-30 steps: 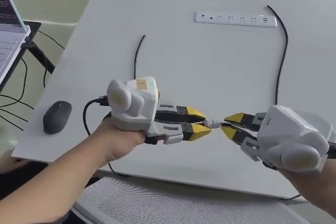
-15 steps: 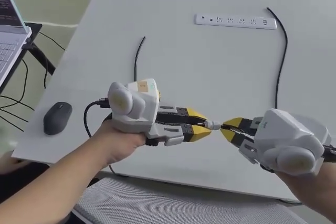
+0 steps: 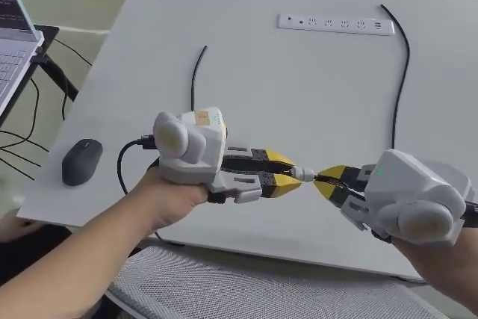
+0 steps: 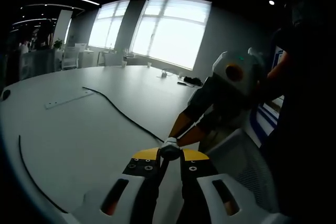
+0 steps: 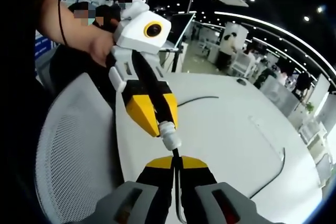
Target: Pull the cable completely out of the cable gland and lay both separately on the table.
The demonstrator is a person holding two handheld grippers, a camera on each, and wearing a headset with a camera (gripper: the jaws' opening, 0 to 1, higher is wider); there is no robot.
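Over the table's near edge my two grippers meet tip to tip. My left gripper is shut on the small white cable gland. A thin black cable comes out of the gland's end. It runs straight between the fingers of my right gripper, which is shut on it. In the right gripper view the cable's loose end hangs down behind the jaws. Gland and cable are both held above the table, still joined.
A white table carries a power strip with its black cord at the back, and a separate loose black wire. A mouse lies at the left corner, beside a laptop. A mesh chair seat sits below.
Both grippers keep their holds and stay tip to tip. The picture has shifted slightly with the head; the gap between gland and right gripper looks the same.
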